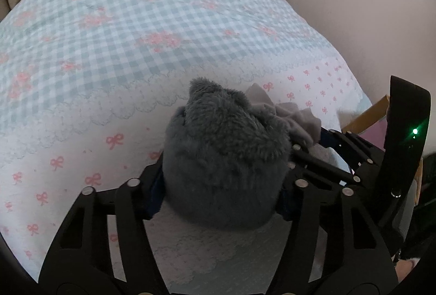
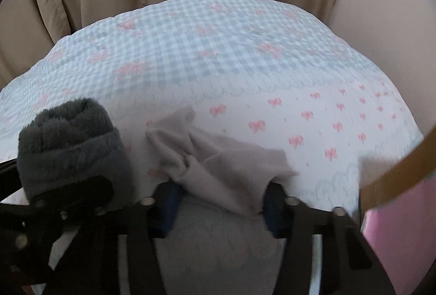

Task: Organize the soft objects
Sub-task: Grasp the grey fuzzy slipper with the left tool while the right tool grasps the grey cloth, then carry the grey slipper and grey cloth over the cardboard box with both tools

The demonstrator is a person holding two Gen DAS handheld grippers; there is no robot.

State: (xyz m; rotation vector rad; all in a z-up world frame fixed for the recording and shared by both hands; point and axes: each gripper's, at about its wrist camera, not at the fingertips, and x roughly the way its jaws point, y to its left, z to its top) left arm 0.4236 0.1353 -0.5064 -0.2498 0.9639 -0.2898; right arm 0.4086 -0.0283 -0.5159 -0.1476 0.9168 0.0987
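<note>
- Bundles fill both sets of jaws: my left gripper [image 1: 220, 186] is clamped on a dark grey fluffy rolled fleece bundle [image 1: 226, 158], and my right gripper [image 2: 220, 207] is clamped on a pale taupe, thin, smooth crumpled cloth [image 2: 218, 167].
- The dark roll stands between the left jaws with its long axis running forward, away from them; its open, folded-in end points ahead, toward the bed.
- The pale cloth spills forward and to the left out of the right jaws, limp and creased, with no clear long axis.
- The two grippers sit side by side and close; the dark roll shows just left of the right jaws, and the pale cloth just right of the left ones. I cannot tell whether the fabrics touch.
- Ahead of both jaws and beneath them lies the quilted bedspread [image 1: 114, 49], pale blue gingham farther off, white with pink bows [image 2: 256, 126] nearer.
- To the right of the right jaws I see a brown-rimmed pink container [image 2: 395, 227], blurred; I judge it the likely drop spot, nearer the right hand.
- Both fabrics will sag and slip if the grip loosens.
</note>
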